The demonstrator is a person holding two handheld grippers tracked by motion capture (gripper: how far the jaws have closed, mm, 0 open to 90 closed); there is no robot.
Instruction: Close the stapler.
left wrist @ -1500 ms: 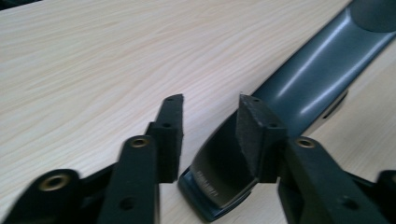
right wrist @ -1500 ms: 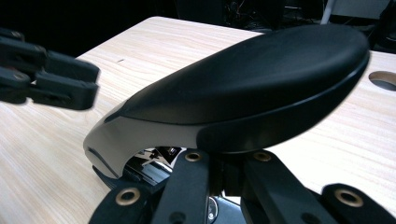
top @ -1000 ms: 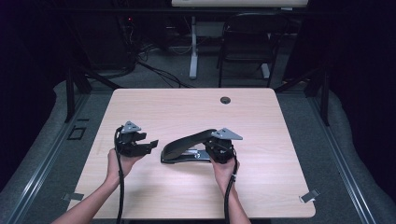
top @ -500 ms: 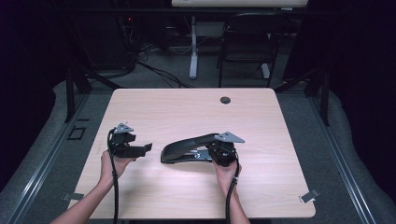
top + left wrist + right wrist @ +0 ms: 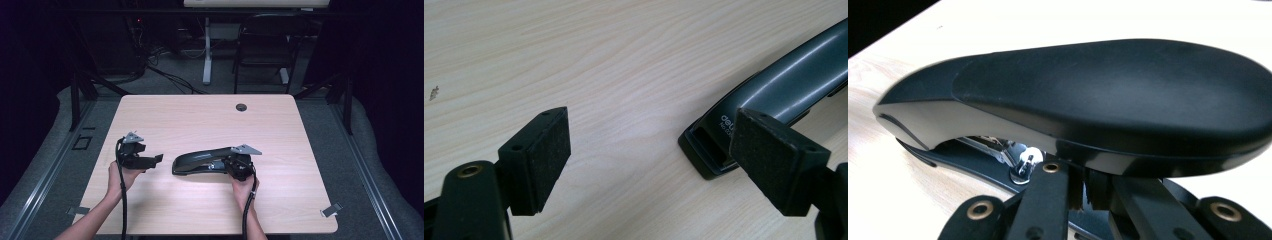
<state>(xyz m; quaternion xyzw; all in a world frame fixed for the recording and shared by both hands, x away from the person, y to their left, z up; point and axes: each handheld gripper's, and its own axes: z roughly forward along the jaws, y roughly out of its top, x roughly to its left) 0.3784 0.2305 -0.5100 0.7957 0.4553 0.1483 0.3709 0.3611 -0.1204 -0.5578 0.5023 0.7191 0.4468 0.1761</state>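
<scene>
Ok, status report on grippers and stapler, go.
Left gripper open, jaws just widened, nothing between. Right gripper shut at the stapler's rear end. Stapler on table. Nothing in the way.

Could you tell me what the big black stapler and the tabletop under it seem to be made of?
The stapler looks like moulded plastic: its dark top is smooth with soft sheen and its side glossy, while bright parts beneath suggest metal works. The table looks like pale wood-grain laminate, though solid wood cannot be ruled out; fine grain lines run across a matte surface.
</scene>
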